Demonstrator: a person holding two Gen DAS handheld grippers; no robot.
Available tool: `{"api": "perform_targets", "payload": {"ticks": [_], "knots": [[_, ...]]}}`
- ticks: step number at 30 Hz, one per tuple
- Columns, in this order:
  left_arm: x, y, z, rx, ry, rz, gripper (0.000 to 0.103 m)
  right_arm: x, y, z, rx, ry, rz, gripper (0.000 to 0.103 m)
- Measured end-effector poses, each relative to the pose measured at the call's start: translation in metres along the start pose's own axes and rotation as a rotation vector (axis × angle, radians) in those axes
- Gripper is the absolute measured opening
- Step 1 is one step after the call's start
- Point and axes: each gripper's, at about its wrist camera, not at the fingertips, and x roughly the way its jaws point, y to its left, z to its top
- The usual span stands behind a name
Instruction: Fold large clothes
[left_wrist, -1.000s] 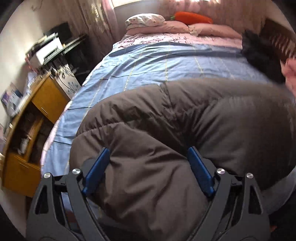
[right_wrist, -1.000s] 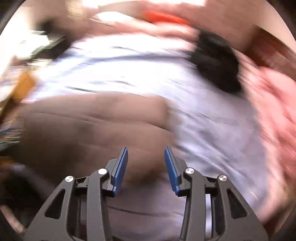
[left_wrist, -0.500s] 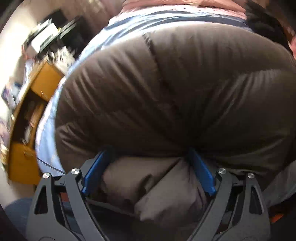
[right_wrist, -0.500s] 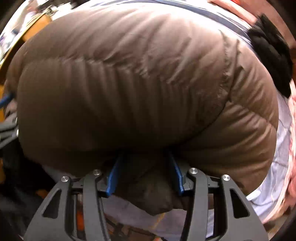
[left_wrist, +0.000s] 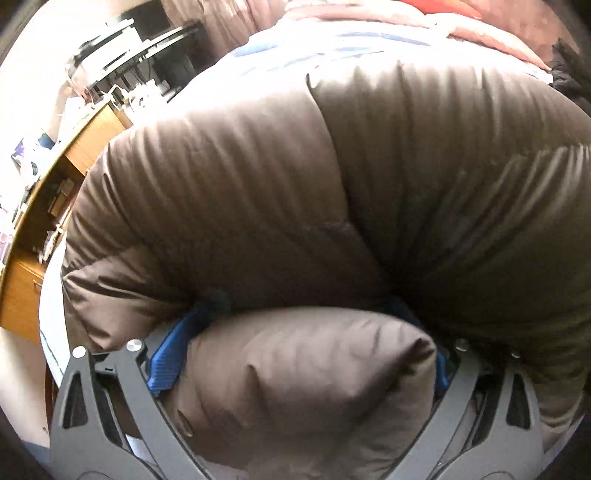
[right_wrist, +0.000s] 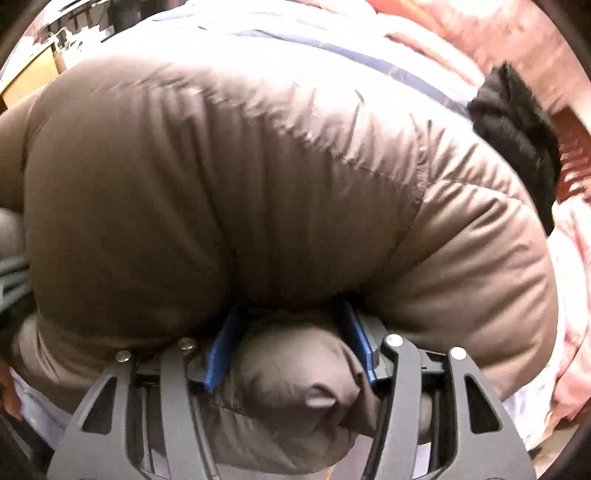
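Observation:
A big brown puffer jacket lies on the bed and fills both views; it also shows in the right wrist view. My left gripper stands wide, its blue pads around a thick roll of the jacket's near edge, fingertips buried under the fold. My right gripper has its blue pads pressed on a bunched lump of the jacket's near edge. The fabric fills the gap between both sets of fingers.
The bed has a light blue striped sheet and pink bedding on the right. A black furry item lies beyond the jacket. A wooden desk with clutter stands left of the bed.
Both grippers have pushed down and forward into the jacket's near edge. The right one has closed onto a bunch of it. The jacket now bulges over the fingers.

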Motion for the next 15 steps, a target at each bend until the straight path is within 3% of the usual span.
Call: {"api": "perform_targets", "payload": {"ticks": [3,5,7,8,10,11,15], "knots": [[-0.017,0.012,-0.003,0.023,0.014,-0.054,0.098,-0.009,-0.015,-0.002,0.058,0.043,0.085,0.056],[-0.039,0.027,-0.007,-0.009,0.010,-0.092,0.084,-0.034,-0.035,-0.006,0.146,0.043,0.180,0.056],[-0.079,0.042,-0.010,-0.029,-0.086,-0.119,0.084,-0.074,-0.054,-0.008,0.169,-0.044,0.229,0.056],[-0.103,0.049,-0.010,-0.020,-0.169,-0.094,0.085,-0.088,-0.067,-0.009,0.167,-0.084,0.214,0.056],[-0.122,0.055,-0.009,0.010,-0.242,-0.020,0.086,-0.098,-0.099,-0.011,0.224,-0.128,0.177,0.056],[-0.119,0.056,-0.008,0.024,-0.226,0.008,0.086,-0.090,-0.111,-0.010,0.273,-0.113,0.171,0.056],[-0.050,0.072,-0.018,-0.040,0.081,0.009,0.080,-0.033,-0.147,-0.021,0.424,0.016,0.132,0.041]]}}
